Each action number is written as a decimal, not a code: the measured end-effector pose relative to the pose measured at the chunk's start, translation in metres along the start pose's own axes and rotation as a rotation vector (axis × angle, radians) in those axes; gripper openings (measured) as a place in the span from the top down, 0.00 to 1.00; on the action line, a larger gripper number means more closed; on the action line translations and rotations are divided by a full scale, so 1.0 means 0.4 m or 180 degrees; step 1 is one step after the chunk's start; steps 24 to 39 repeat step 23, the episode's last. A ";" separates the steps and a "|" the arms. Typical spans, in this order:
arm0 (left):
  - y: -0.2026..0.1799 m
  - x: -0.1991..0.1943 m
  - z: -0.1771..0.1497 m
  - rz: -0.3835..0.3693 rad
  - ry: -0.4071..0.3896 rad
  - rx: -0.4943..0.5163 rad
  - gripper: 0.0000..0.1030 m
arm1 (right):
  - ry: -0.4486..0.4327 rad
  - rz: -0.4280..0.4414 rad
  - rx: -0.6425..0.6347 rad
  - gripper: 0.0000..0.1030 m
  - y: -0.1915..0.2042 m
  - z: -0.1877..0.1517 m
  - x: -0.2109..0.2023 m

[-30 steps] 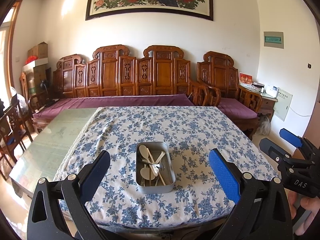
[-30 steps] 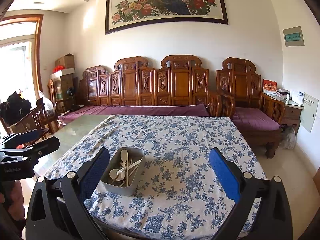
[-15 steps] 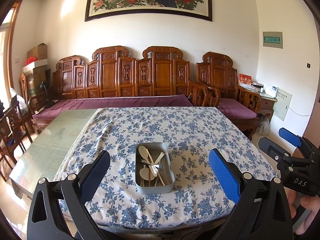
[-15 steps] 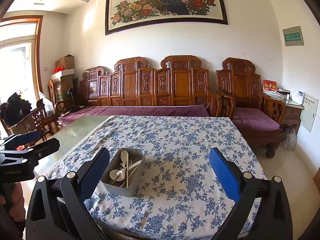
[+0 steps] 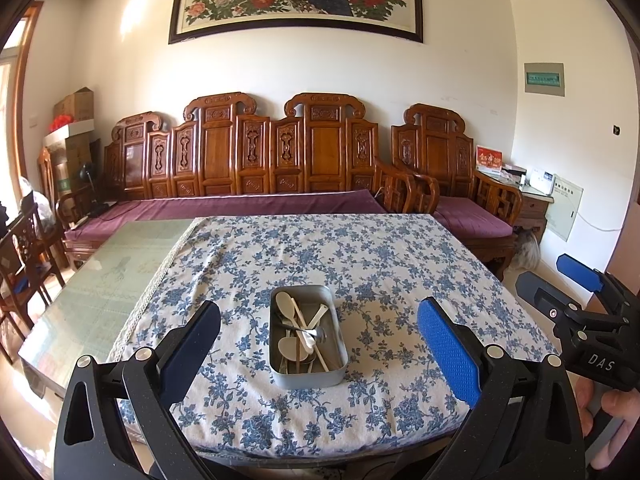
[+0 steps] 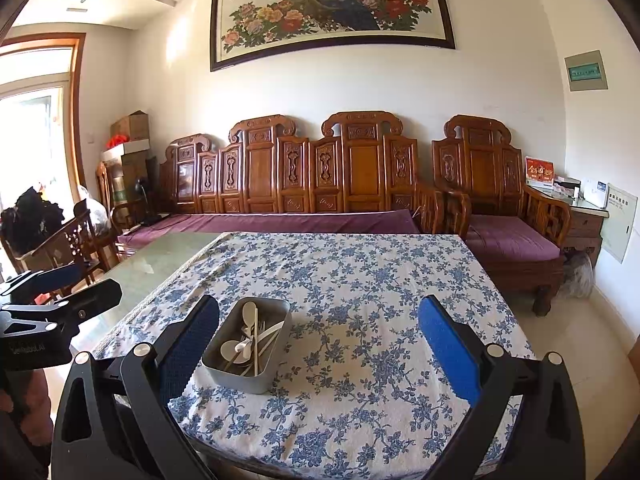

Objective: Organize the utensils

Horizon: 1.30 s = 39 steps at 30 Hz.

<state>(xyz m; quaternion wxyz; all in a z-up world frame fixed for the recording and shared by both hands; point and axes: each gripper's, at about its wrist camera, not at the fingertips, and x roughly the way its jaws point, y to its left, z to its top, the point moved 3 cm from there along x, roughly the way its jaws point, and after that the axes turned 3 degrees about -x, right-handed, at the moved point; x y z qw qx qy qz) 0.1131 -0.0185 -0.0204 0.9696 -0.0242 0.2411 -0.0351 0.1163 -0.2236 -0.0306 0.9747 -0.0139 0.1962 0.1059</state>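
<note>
A grey metal tin point(image 5: 307, 374) sits near the front of the table, holding several pale spoons and sticks point(image 5: 298, 332). In the right wrist view the same tin point(image 6: 248, 376) lies left of centre with its utensils point(image 6: 250, 340). My left gripper point(image 5: 318, 354) is open, held back from the table edge with the tin framed between its fingers. My right gripper point(image 6: 318, 354) is open too, nothing in it, with the tin near its left finger. Each gripper shows in the other's view: the right gripper point(image 5: 576, 292) at the far right, the left gripper point(image 6: 60, 292) at the far left.
The table wears a blue-flowered cloth point(image 5: 340, 256); its left part is bare glass point(image 5: 100, 280). A carved wooden bench with purple cushions point(image 5: 240, 204) stands behind, an armchair point(image 6: 508, 240) at the right, chairs point(image 5: 20, 264) at the left. A person's hand point(image 5: 616, 408) holds the right gripper.
Both views have crept slightly upward and closer to the table. The tin and its utensils have not moved, and both grippers stay open.
</note>
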 end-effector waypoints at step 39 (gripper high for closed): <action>-0.002 -0.007 0.002 -0.0011 0.0005 0.0002 0.08 | -0.0006 0.0004 0.0017 0.03 0.009 0.003 0.002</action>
